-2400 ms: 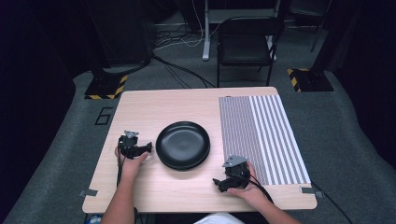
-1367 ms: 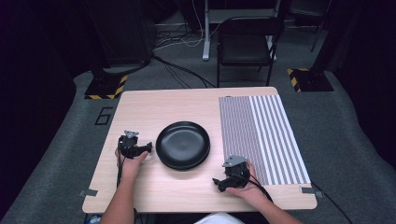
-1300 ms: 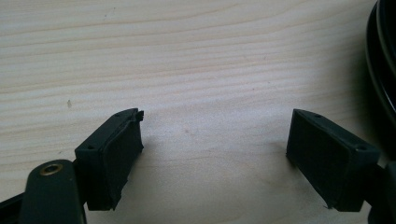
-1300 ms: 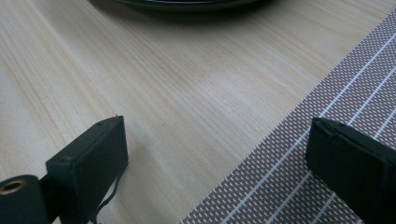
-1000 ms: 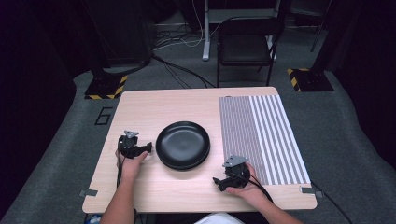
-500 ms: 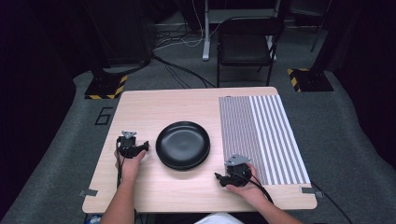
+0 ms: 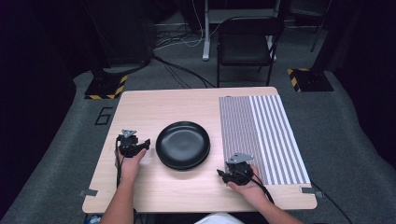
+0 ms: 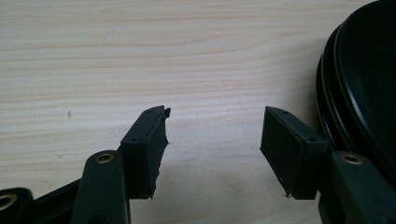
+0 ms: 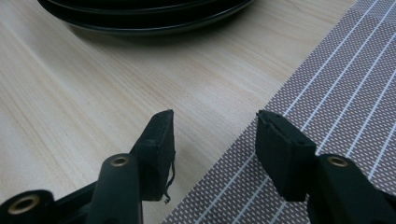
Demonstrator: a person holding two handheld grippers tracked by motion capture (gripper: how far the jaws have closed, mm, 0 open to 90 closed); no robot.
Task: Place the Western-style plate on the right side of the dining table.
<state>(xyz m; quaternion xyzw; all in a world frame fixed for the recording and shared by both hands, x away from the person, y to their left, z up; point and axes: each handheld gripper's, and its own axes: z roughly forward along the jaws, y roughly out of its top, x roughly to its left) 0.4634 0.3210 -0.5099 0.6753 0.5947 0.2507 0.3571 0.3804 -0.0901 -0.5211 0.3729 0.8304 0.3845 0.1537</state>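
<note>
Black round plates (image 7: 182, 144), stacked mid-desk, lie just right of the left gripper (image 8: 215, 130), jaws wide and empty; the right gripper (image 9: 212, 133) likewise. Pinching only the top rim could slide the stack.

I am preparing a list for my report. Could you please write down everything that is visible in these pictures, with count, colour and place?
plates: at least two, stacked, black, middle of the table
placemat: one, brown-grey with white stripes, right part of the table
table: one, light wood, centre of the floor
chair: one, black, behind the table
stand bases with yellow-black tape: two, on the grey floor, left and right behind the table
left gripper: one, black, open, left of the plates
right gripper: one, black, open, at the placemat's near left edge
</note>
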